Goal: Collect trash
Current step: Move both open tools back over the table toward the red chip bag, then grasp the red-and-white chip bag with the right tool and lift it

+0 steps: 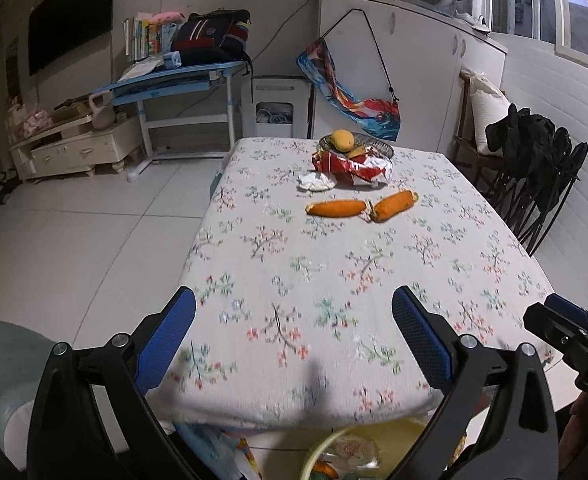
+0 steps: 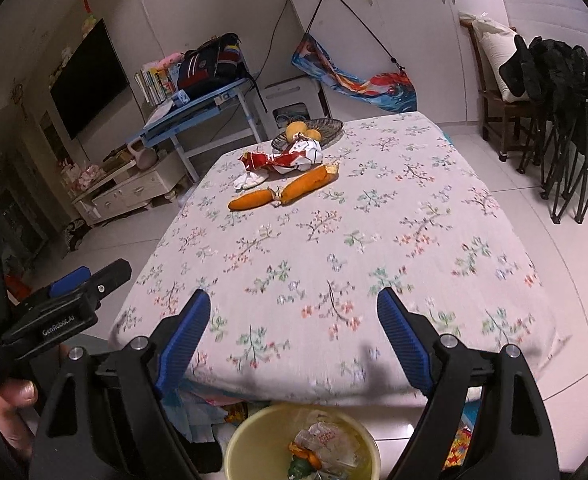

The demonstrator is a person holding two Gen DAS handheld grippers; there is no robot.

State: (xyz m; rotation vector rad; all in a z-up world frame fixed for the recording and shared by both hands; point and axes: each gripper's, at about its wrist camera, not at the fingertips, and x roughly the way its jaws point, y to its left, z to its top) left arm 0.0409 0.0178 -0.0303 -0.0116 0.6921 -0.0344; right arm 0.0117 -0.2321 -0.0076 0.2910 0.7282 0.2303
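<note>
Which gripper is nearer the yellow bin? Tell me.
Neither clearly. The left gripper and right gripper hover side by side, open and empty, above the table's near edge; the yellow bin sits on the floor below both.

The left gripper [image 1: 294,300] points forward and downward, its blue-padded jaws spread wide with nothing between them; the right gripper [image 2: 289,304] is angled the same way, jaws equally wide and empty; the two sit side by side, each showing at the edge of the other's view; a hand [image 2: 11,408] grips the left one.
</note>
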